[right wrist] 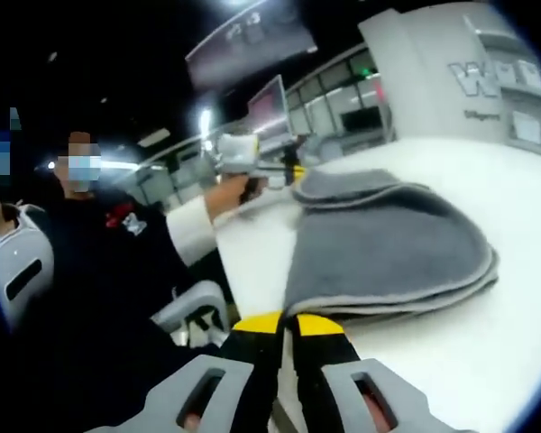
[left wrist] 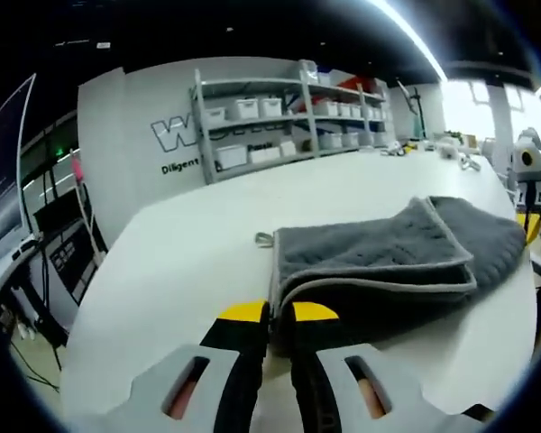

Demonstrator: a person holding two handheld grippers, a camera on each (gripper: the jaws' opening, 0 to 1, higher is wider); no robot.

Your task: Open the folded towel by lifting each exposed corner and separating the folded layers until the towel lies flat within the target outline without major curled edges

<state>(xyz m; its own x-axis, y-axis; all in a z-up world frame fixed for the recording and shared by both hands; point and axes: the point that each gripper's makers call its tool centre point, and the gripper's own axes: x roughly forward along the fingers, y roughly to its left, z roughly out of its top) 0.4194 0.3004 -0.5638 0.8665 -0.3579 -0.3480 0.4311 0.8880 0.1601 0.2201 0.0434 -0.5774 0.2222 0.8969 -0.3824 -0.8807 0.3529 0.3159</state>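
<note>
one towel (left wrist: 379, 257), grey, soft quilted weave with a paler bound hem, folded into several stacked layers; lies on the counter (left wrist: 207, 244) close to the near edge in the left gripper view, its far end rounded and drooping toward the counter's right edge. one small hanging loop (left wrist: 264, 239) juts from a towel corner.

one counter, white, smooth, matte, rounded corners.

two claws. left claw (left wrist: 279, 316): grey plastic body, black jaws with yellow tips, jaws drawn together on the nearest towel corner, a sliver of hem between them. right claw (right wrist: 287, 327): same build, yellow tips pressed together at the towel's hem on the counter's edge; the fabric reaches the tips, though the pinch itself is hard to make out.

one shelf unit (left wrist: 288, 113), grey metal, several tiers, carrying many white bins; count unclear at this distance.

one white wall panel (left wrist: 135, 135) with partial lettering, cut off by the shelves.

one person (right wrist: 99, 262) in dark clothing, seen in the right gripper view, holding the left claw at the towel's far corner.
</note>
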